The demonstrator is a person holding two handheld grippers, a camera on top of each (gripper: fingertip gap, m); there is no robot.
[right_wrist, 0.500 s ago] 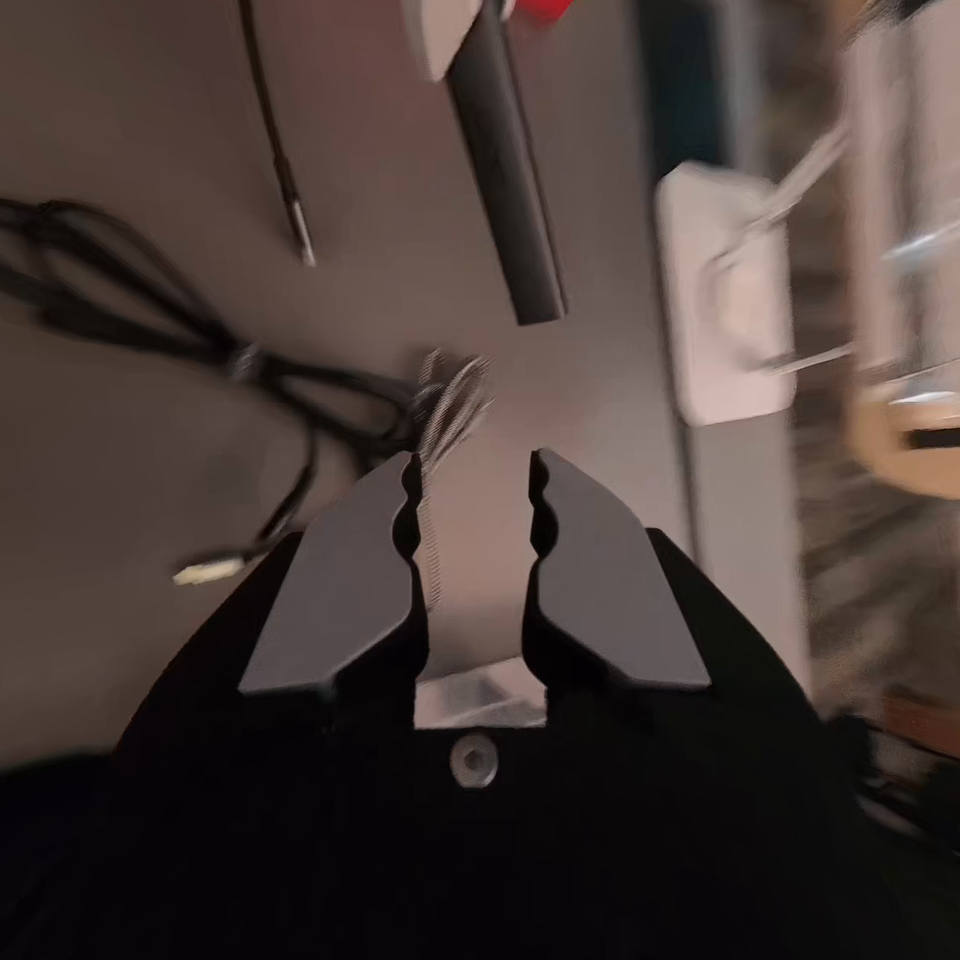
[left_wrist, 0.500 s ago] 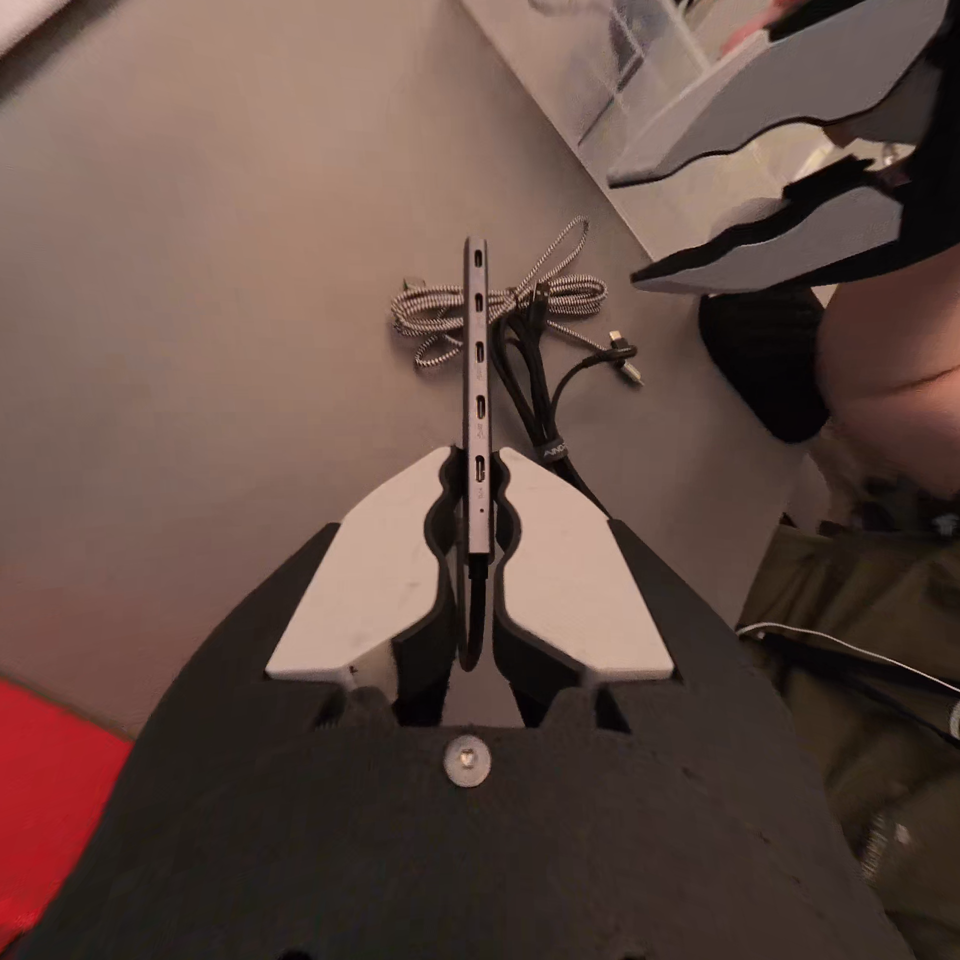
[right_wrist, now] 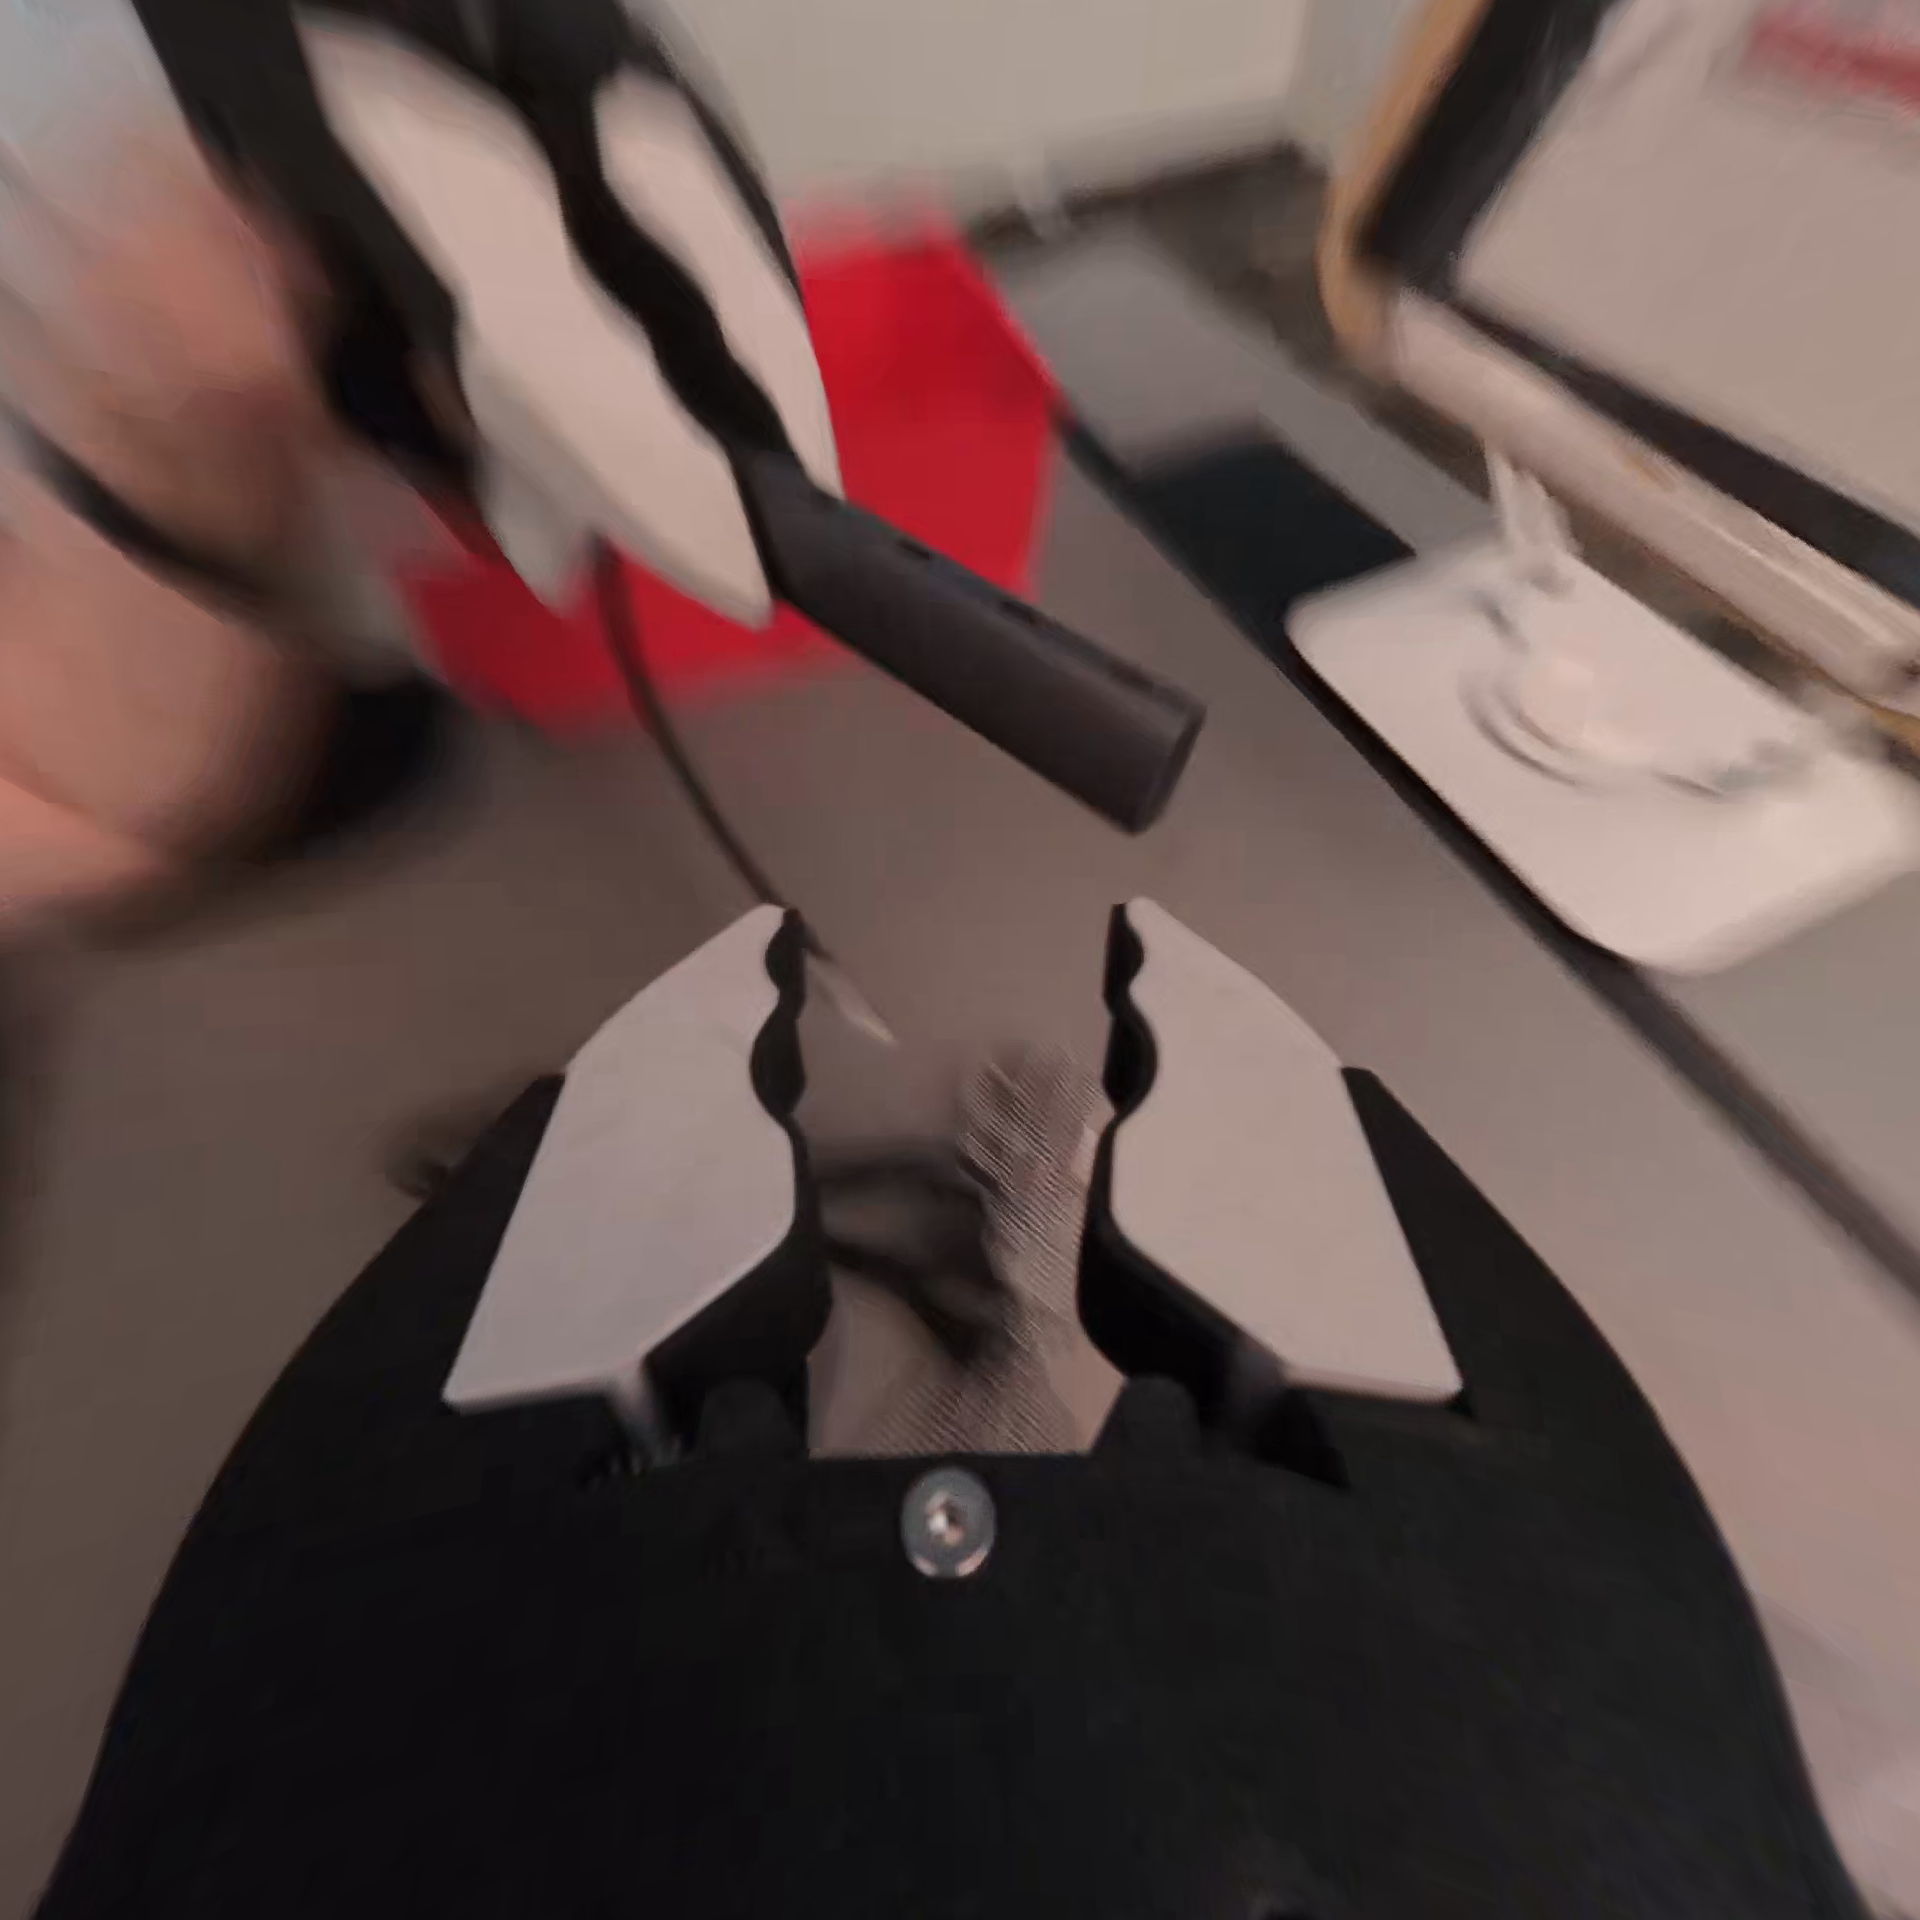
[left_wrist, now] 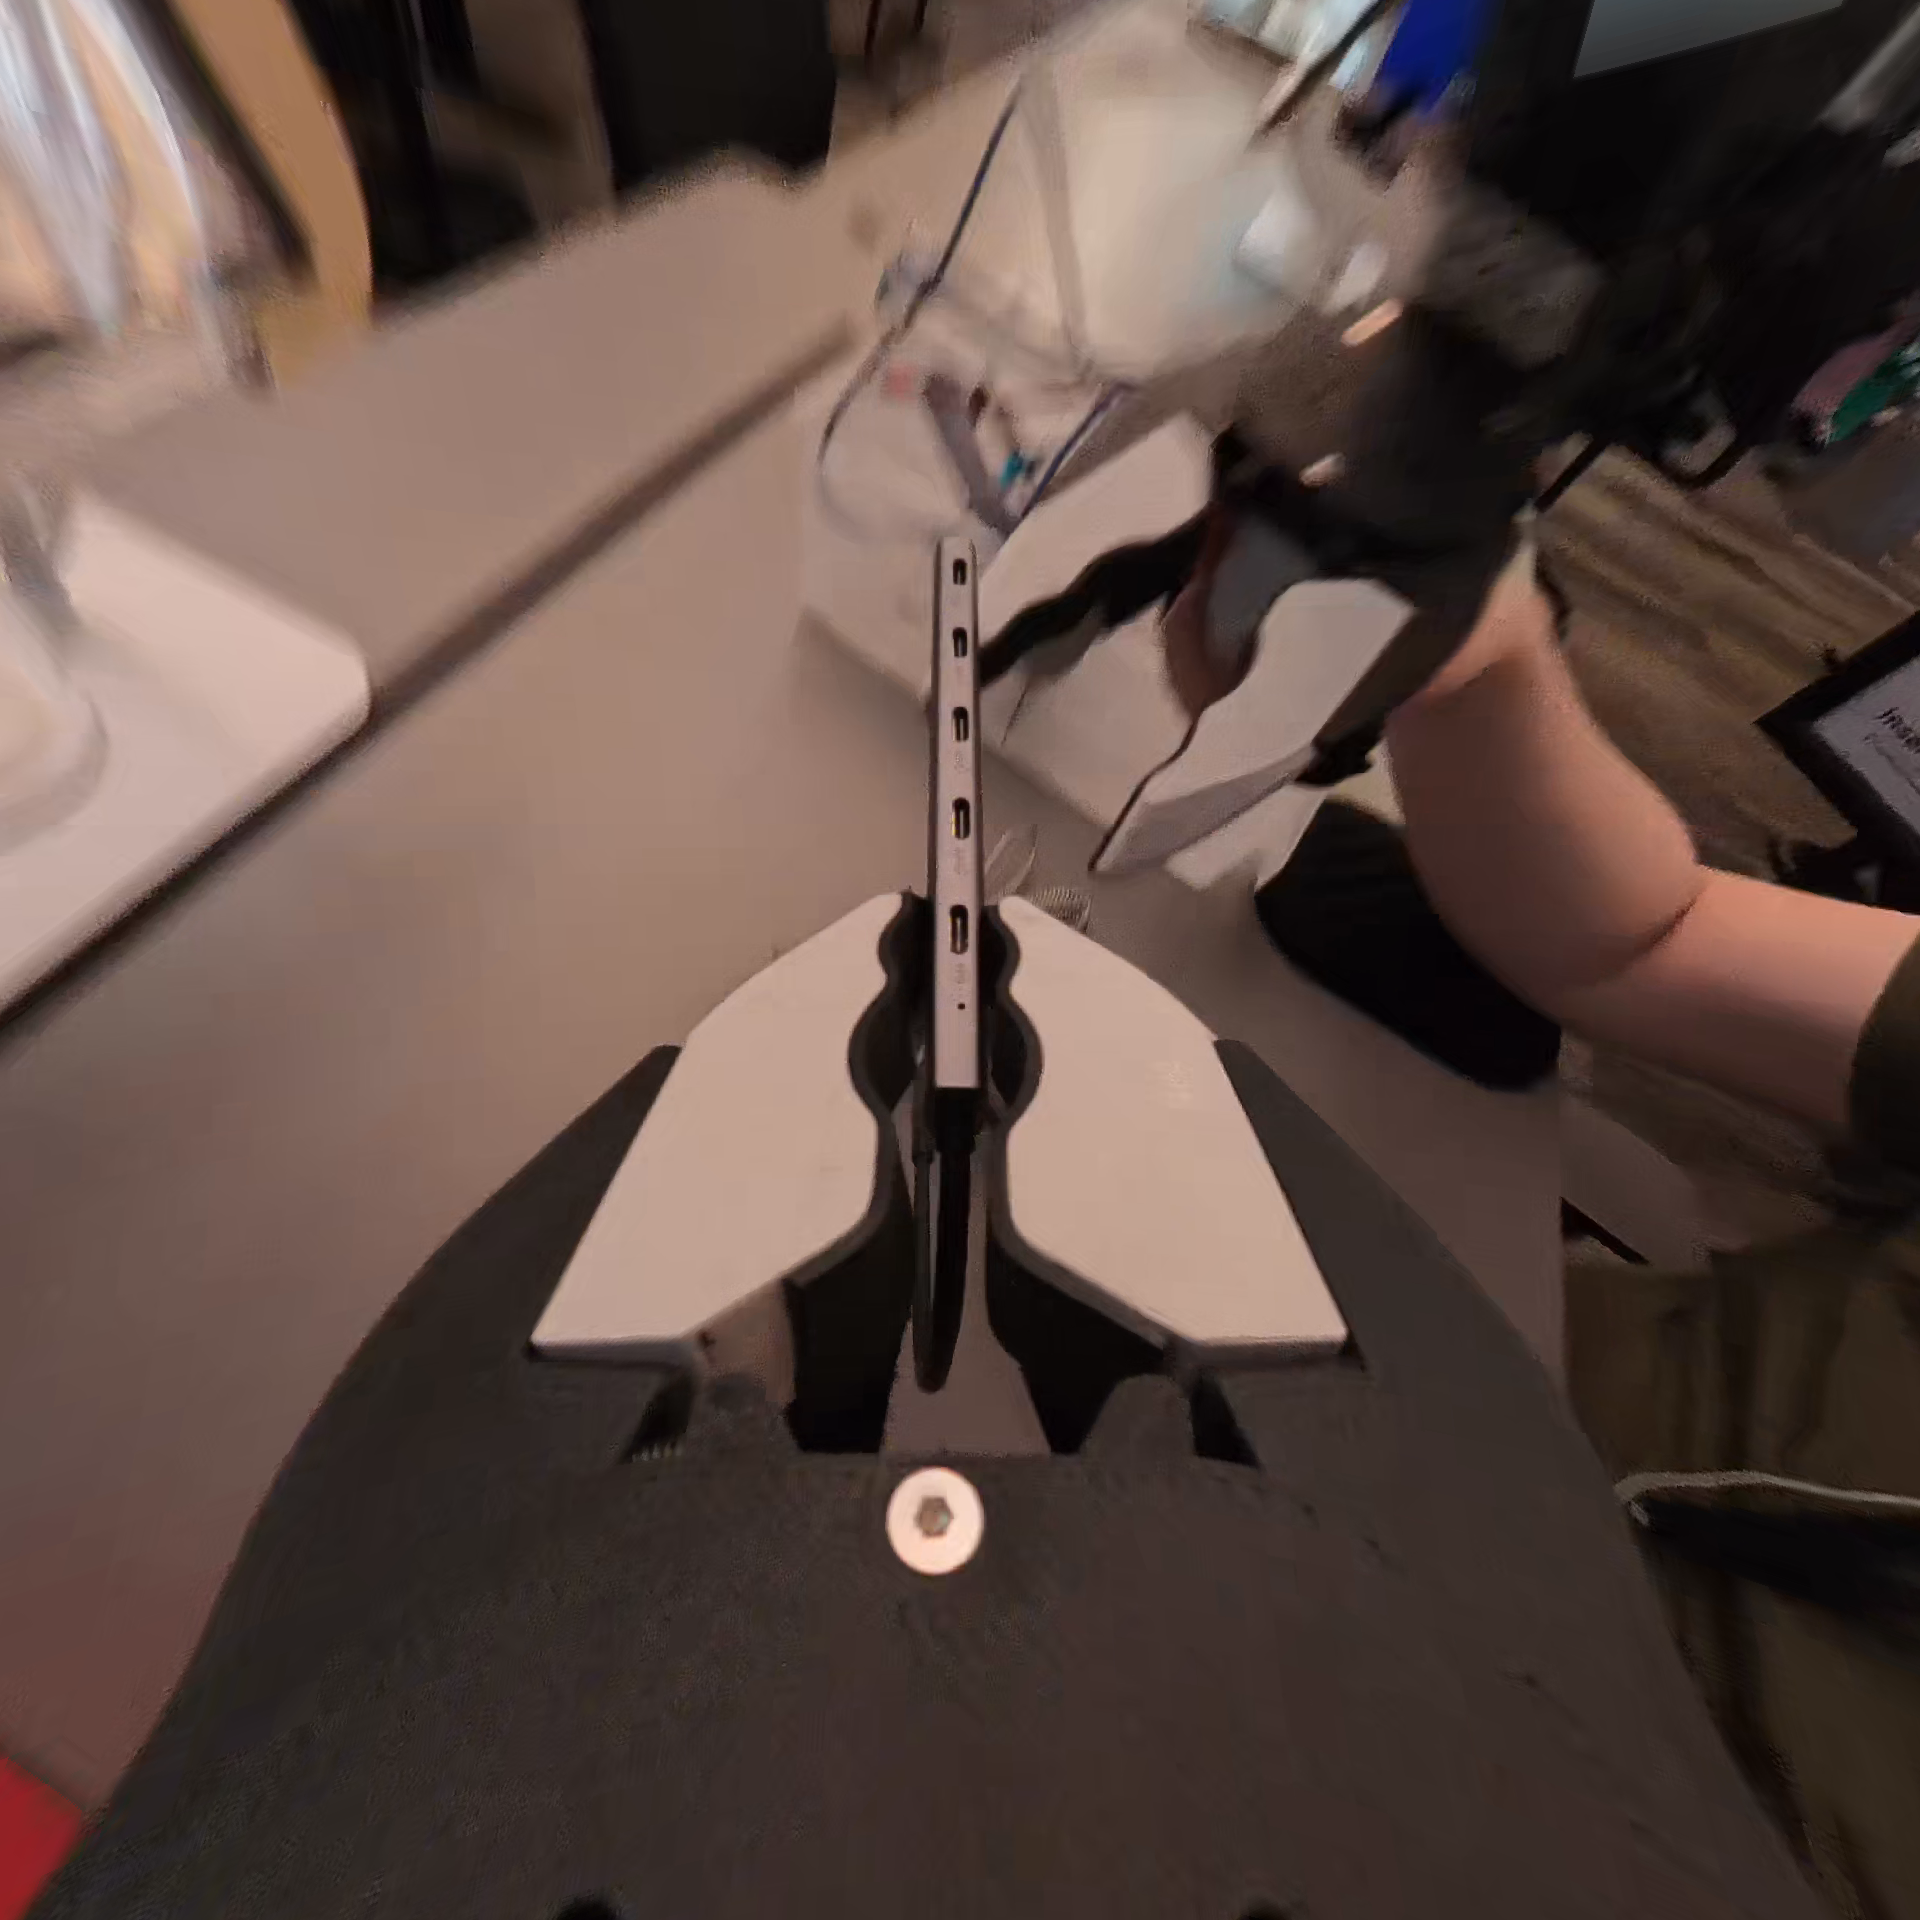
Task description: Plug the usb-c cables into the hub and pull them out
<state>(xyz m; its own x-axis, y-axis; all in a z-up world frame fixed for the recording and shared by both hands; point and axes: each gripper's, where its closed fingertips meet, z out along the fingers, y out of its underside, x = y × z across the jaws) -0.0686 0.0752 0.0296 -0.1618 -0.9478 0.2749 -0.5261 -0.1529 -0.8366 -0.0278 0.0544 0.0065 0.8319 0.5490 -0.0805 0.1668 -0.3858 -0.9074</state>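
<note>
Your left gripper (left_wrist: 954, 940) is clamped on the near end of the hub (left_wrist: 958, 790), edge-on, with its row of ports facing the camera, exactly as half a second ago. What differs is the backdrop: then the hub stood over the cable bundle on the grey table (left_wrist: 436, 935); now it points out over the table towards a white box (left_wrist: 1049, 582) and blurred clutter, and only a scrap of the braided cable (left_wrist: 1055, 902) peeks out beside your right finger. The hub's own black lead (left_wrist: 940, 1247) loops back between your fingers.

Your right gripper (right_wrist: 951, 940) has its fingers spread wider than before, nothing pinched between them. Earlier it looked down on the cables; now it looks across at the left gripper and the hub held clear of the table.

The right wrist view alone shows the hub's dark broad side (right_wrist: 966, 644), a thin black cable (right_wrist: 675, 748) hanging from the left gripper with its plug (right_wrist: 852, 1003) just beside your left finger, and the braided cable blurred below the open fingers. The left wrist view alone shows the port row, all unoccupied, and your forearm (left_wrist: 1621, 883) behind the right gripper.
</note>
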